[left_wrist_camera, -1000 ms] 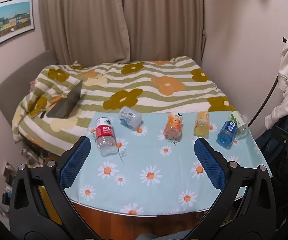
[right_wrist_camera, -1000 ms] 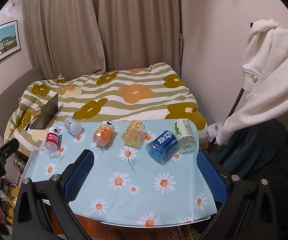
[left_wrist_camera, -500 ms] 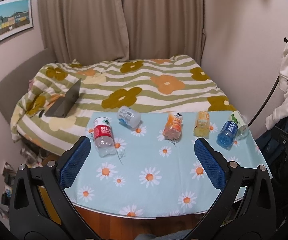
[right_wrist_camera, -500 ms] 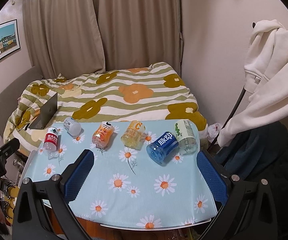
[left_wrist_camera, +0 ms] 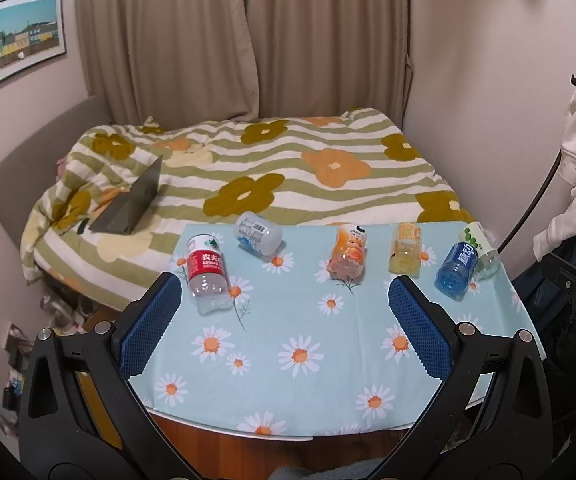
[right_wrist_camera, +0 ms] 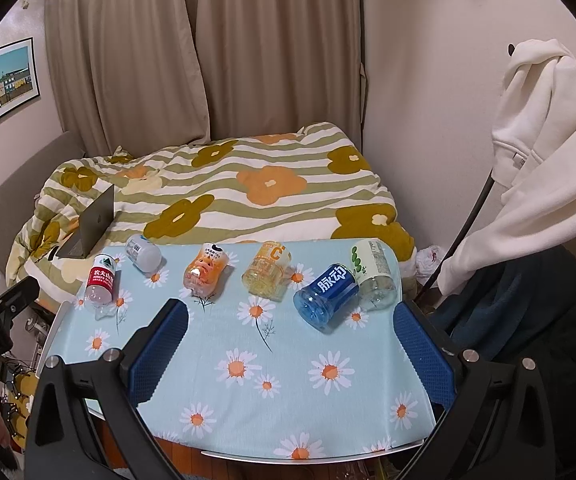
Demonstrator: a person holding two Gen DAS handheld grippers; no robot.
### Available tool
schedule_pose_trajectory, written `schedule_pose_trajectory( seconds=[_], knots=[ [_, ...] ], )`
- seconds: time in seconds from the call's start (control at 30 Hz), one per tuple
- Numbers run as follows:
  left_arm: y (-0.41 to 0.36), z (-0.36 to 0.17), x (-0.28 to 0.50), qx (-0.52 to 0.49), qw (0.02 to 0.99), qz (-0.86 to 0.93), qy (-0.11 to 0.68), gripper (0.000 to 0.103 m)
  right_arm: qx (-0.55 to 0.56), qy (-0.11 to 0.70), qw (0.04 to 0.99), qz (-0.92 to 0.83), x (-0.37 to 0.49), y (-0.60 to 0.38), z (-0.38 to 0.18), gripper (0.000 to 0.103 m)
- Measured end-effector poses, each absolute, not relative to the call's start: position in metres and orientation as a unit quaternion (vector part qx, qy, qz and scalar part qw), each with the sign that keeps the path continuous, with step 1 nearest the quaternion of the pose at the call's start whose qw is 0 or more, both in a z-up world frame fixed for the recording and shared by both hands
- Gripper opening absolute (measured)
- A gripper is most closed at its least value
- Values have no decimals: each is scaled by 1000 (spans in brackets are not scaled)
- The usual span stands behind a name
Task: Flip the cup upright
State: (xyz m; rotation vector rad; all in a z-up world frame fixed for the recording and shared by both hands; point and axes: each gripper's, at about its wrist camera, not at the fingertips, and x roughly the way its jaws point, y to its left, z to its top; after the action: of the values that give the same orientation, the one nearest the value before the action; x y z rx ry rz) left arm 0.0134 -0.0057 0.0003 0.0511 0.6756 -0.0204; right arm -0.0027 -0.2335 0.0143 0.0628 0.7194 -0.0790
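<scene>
Several cut-bottle cups lie on their sides in a row on the daisy-print table (left_wrist_camera: 299, 384): red-label (left_wrist_camera: 206, 270), white-label (left_wrist_camera: 258, 234), orange (left_wrist_camera: 347, 252), yellow (left_wrist_camera: 405, 248), blue (left_wrist_camera: 457, 270) and green-white (left_wrist_camera: 481, 248). In the right wrist view they are red-label (right_wrist_camera: 102, 282), white-label (right_wrist_camera: 144, 254), orange (right_wrist_camera: 204, 272), yellow (right_wrist_camera: 268, 270), blue (right_wrist_camera: 327, 294), green-white (right_wrist_camera: 371, 274). My left gripper (left_wrist_camera: 284, 324) is open and empty, above the table's front, short of the cups. My right gripper (right_wrist_camera: 288, 356) is open and empty, also short of them.
A bed with a striped flower duvet (left_wrist_camera: 272, 164) lies right behind the table, with an open laptop (left_wrist_camera: 132, 204) on it. A white hoodie (right_wrist_camera: 547, 152) hangs on a stand at the right. Clutter sits on the floor left of the table (left_wrist_camera: 60, 308).
Both grippers have drifted slightly; the table and cups sit a little lower and nearer in the right wrist view. Both jaws stay open. No cup has moved.
</scene>
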Motion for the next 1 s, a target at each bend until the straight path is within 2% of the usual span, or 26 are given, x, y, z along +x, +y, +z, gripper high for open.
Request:
schedule_pose_trajectory(
  seconds=[1.0],
  knots=[
    [-5,2,22,20,942,-3,334,103,28,354,934,-33,1,-232,14,103]
  ],
)
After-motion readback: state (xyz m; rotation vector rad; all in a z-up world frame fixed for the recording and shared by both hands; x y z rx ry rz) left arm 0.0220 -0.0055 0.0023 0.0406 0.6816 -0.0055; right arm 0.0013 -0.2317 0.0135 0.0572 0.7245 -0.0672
